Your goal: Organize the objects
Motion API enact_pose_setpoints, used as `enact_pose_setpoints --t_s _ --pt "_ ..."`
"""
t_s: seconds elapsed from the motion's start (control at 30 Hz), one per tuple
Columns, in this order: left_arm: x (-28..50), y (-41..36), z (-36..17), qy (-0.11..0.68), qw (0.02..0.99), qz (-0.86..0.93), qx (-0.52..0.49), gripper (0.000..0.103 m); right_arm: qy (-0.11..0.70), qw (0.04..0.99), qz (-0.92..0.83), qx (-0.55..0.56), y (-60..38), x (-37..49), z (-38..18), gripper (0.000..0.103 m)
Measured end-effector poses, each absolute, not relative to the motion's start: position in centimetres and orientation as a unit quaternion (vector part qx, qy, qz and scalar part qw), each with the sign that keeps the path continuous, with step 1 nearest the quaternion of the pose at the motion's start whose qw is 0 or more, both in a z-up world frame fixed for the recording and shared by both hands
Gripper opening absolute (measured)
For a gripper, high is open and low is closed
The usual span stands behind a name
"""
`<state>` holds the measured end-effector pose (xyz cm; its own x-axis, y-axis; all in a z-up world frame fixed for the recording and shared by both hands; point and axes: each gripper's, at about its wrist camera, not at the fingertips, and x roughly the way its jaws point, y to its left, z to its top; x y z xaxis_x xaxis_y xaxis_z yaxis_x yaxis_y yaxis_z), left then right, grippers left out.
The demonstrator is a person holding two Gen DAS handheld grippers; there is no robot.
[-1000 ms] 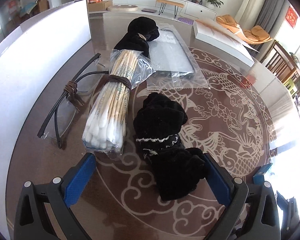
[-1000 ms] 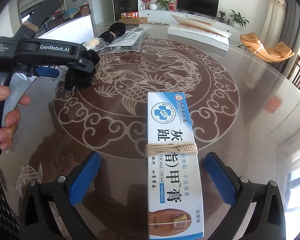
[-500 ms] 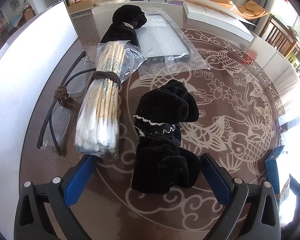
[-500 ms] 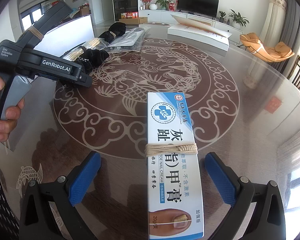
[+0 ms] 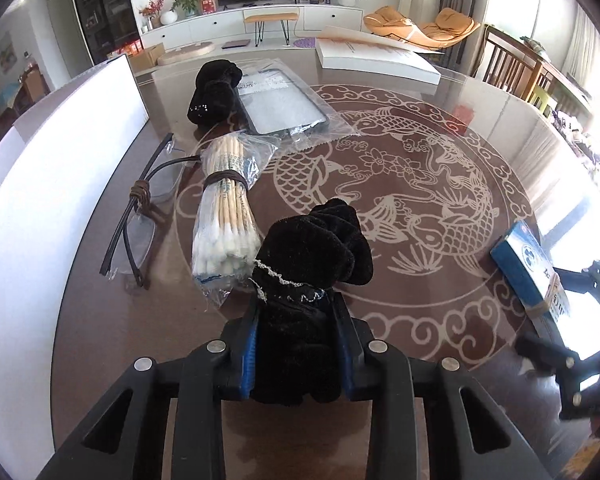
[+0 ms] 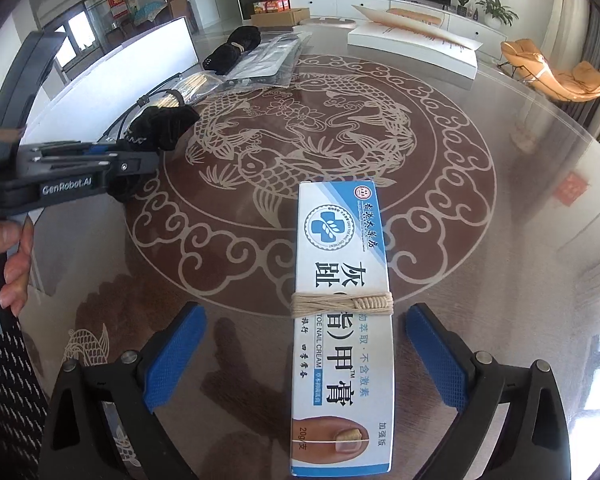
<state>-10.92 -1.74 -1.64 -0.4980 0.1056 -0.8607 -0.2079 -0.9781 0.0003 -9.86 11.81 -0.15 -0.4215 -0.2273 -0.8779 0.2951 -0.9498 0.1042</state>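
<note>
The round glass-topped table [image 5: 440, 92], with a carp-and-cloud motif under its surface, filled both views. A long white box [image 5: 56, 184] lay along its left edge, and a second white box [image 5: 376, 62] with its flap raised sat at the far side.

Left gripper [image 5: 298, 344]: its jaws had just been closing and pinched the near end of a black velvet bundle [image 5: 316, 248] bound with a silvery cord. The blue pads pressed into the fabric on both sides, and the free end of the bundle rose ahead of the fingers. In the right wrist view a hand [image 6: 14, 256] gripped the handle of this tool.

Right gripper [image 6: 306, 364]: its jaws had just been closing yet stood spread. A blue-and-white toe-nail cream carton [image 6: 340, 264], tied across the middle with tan twine, lay flat on the table between the fingers. Clear gaps separated it from both pads.

Left of the held bundle, a bag of cotton swabs [image 5: 226, 216], cinched with a brown cord, rested on the glass. A pair of dark-framed glasses [image 5: 140, 220], also tied, lay just beyond it toward the long box. Farther back, a phone case in a clear sleeve [image 5: 284, 110] lay beside a second black velvet bundle [image 5: 214, 94].
</note>
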Motion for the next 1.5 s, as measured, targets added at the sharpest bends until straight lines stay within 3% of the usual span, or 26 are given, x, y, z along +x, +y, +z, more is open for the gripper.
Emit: enact_pose_setpoints --t_s 0.03,0.07,0.27,0.57,0.77,0.9,0.97,1.0,1.03,1.07,1.1,1.2,1.27,1.4,1.5 --pt "-9.9 -2.1 -1.5 0.042 0.094 0.866 -0.489 0.031 0.043 0.15 -0.84 0.52 11.9 -10.4 0.2 0.058" --pt "-9.0 -2.7 -1.2 0.032 0.096 0.869 -0.485 0.031 0.066 0.141 -0.835 0.527 11.7 -10.9 0.3 0.044" --pt "-4.1 -8.8 4.2 -0.011 0.079 0.9 -0.428 0.031 0.044 0.176 -0.823 0.538 10.6 -11.3 2.0 0.044" --pt "-1.1 -22.0 11.3 -0.06 -0.003 0.927 -0.37 0.031 -0.058 0.309 -0.833 0.455 -1.5 -11.6 12.0 0.044" --pt "-1.8 -31.6 11.1 -0.075 -0.094 0.913 -0.389 0.031 -0.098 0.419 -0.796 0.426 -15.8 -12.8 16.8 0.044" --pt "-2.7 -35.2 9.1 -0.077 -0.129 0.895 -0.419 0.032 -0.077 0.433 -0.793 0.422 -24.8 -14.3 16.7 0.044" --pt "-3.4 -36.1 7.7 -0.07 -0.152 0.882 -0.44 0.038 -0.063 0.427 -0.795 0.427 -28.1 -15.1 15.3 0.047" --pt "-3.6 -36.4 7.0 -0.066 -0.163 0.876 -0.448 0.05 -0.055 0.426 -0.791 0.436 -29.4 -15.5 14.4 0.051" --pt "-3.6 -36.7 6.4 -0.063 -0.173 0.873 -0.451 0.067 -0.049 0.422 -0.786 0.449 -30.4 -15.8 13.3 0.067" --pt "-3.4 -36.8 6.0 -0.063 -0.181 0.873 -0.449 0.073 -0.047 0.413 -0.785 0.46 -30.8 -16.0 12.4 0.078" --pt "-2.9 -36.8 5.8 -0.064 -0.185 0.875 -0.443 0.078 -0.054 0.409 -0.784 0.464 -30.6 -16.1 11.7 0.078" --pt "-1.4 -36.2 5.5 -0.076 -0.181 0.885 -0.421 0.078 -0.078 0.415 -0.788 0.449 -27.6 -15.4 11.0 0.08" --pt "-0.5 -34.7 5.8 -0.078 -0.173 0.894 -0.405 0.078 -0.06 0.404 -0.808 0.425 -24.7 -14.5 11.1 0.087" --pt "0.6 -28.6 7.5 -0.066 -0.119 0.915 -0.379 0.08 -0.017 0.358 -0.85 0.386 -17.8 -13.0 10.2 0.092" --pt "1.2 -23.3 8.6 -0.054 -0.071 0.929 -0.359 0.095 0.01 0.308 -0.873 0.378 -11.6 -12.1 8.6 0.092"
